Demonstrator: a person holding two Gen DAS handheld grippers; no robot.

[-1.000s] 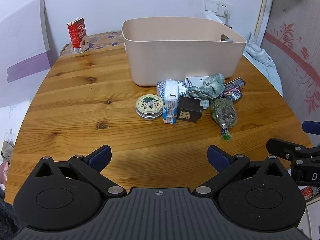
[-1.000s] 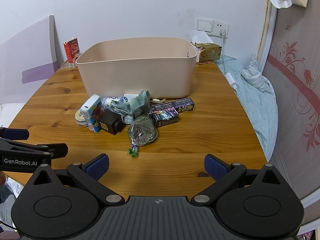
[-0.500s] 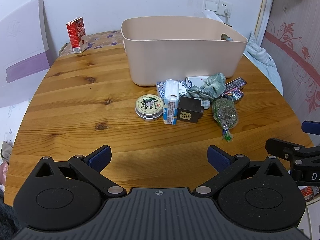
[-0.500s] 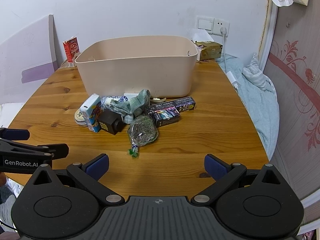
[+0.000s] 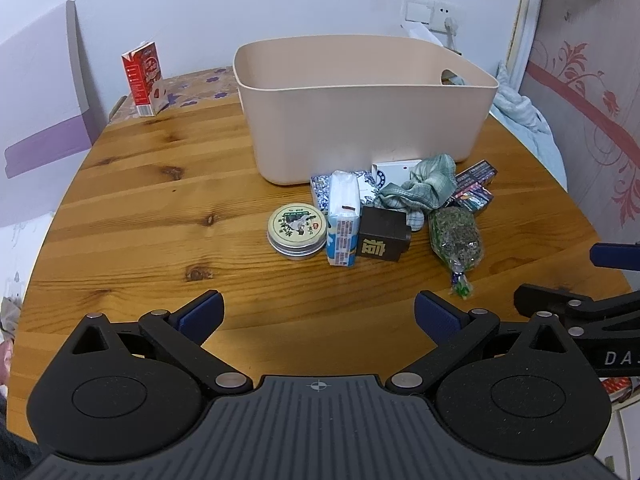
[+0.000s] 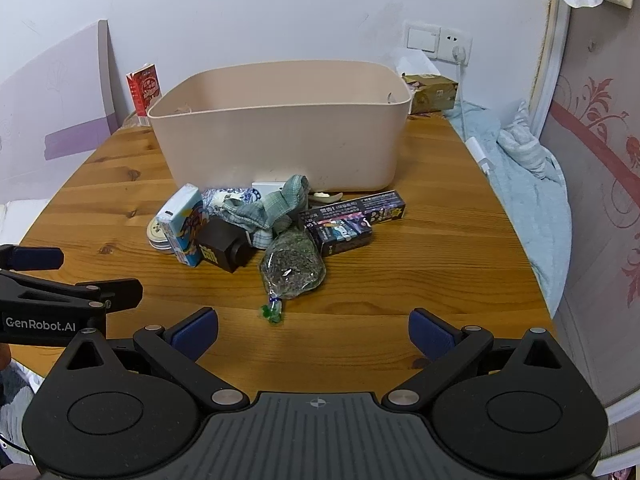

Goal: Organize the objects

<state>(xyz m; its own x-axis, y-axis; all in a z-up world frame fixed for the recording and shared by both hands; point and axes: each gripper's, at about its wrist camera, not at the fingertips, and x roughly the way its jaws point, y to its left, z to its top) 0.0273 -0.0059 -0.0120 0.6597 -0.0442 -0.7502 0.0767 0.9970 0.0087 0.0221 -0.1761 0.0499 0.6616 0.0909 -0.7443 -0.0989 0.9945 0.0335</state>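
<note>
A beige plastic bin (image 5: 360, 120) (image 6: 280, 140) stands on the round wooden table (image 5: 160, 200). In front of it lies a cluster: a round tin (image 5: 297, 231), a blue-white carton (image 5: 342, 220) (image 6: 182, 228), a dark brown box (image 5: 382, 238) (image 6: 224, 248), a green cloth (image 5: 428, 184) (image 6: 272, 208), a clear bag of dried herbs (image 5: 456, 238) (image 6: 292, 268) and dark printed boxes (image 6: 352, 216). My left gripper (image 5: 318, 314) is open and empty, near the front edge. My right gripper (image 6: 312, 330) is open and empty, just short of the herb bag.
A red milk carton (image 5: 144, 78) stands at the table's far left. A wall socket with a plugged cable (image 6: 456, 52) and a small cardboard box (image 6: 432, 92) are behind the bin. A light blue blanket (image 6: 524, 192) lies off the table's right edge.
Both grippers have drifted slightly; the views are almost unchanged. Both stay open and empty.
</note>
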